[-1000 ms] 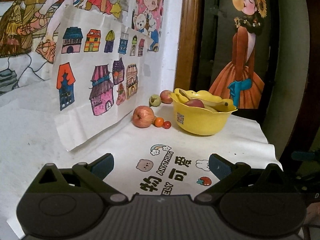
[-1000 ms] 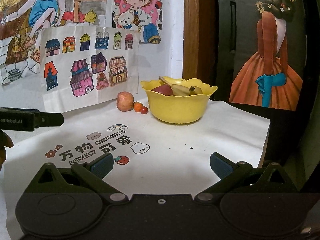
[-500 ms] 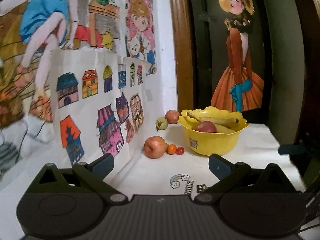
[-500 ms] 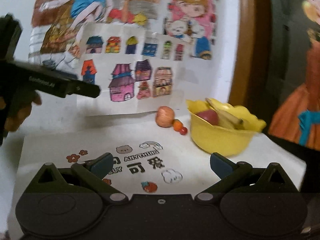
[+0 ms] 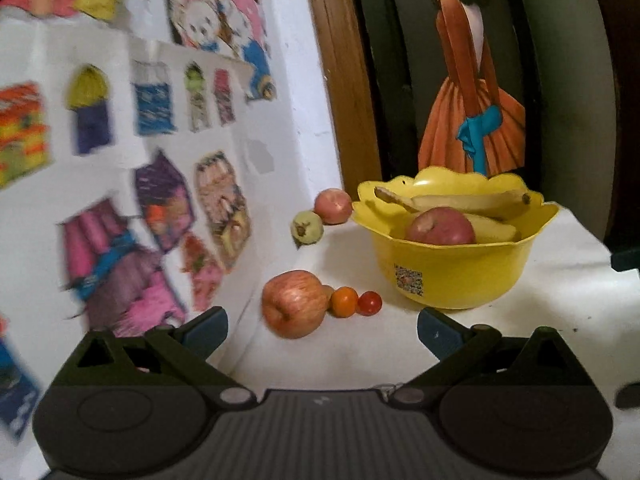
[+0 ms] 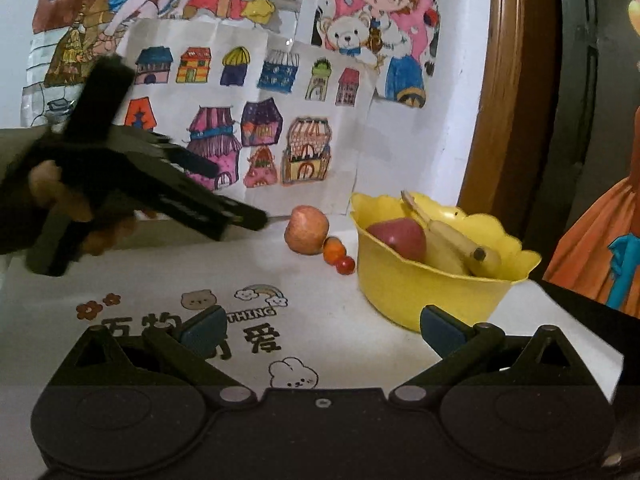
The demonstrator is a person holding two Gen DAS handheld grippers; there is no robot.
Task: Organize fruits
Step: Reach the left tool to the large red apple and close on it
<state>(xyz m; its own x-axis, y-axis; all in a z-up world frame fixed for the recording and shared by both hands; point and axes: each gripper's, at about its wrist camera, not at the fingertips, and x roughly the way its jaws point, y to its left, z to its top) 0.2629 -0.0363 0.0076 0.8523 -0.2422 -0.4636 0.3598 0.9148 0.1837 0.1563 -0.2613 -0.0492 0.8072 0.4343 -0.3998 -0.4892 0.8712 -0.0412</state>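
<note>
Left wrist view shows the left gripper (image 5: 322, 330), fingers spread and empty, nearing the apple (image 5: 294, 304) on the table (image 5: 360, 360) beside the yellow bowl (image 5: 452, 272) — next, straddle and close; right gripper (image 6: 322, 330) likewise unclenched.

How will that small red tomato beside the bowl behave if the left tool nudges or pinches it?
The small red tomato looks round and smooth, so it will probably roll at a nudge, perhaps toward the yellow bowl. It lies against the orange fruit, so a push may move both. Its skin looks glossy; a hard pinch from the open left tool might squirt or bruise it.
</note>
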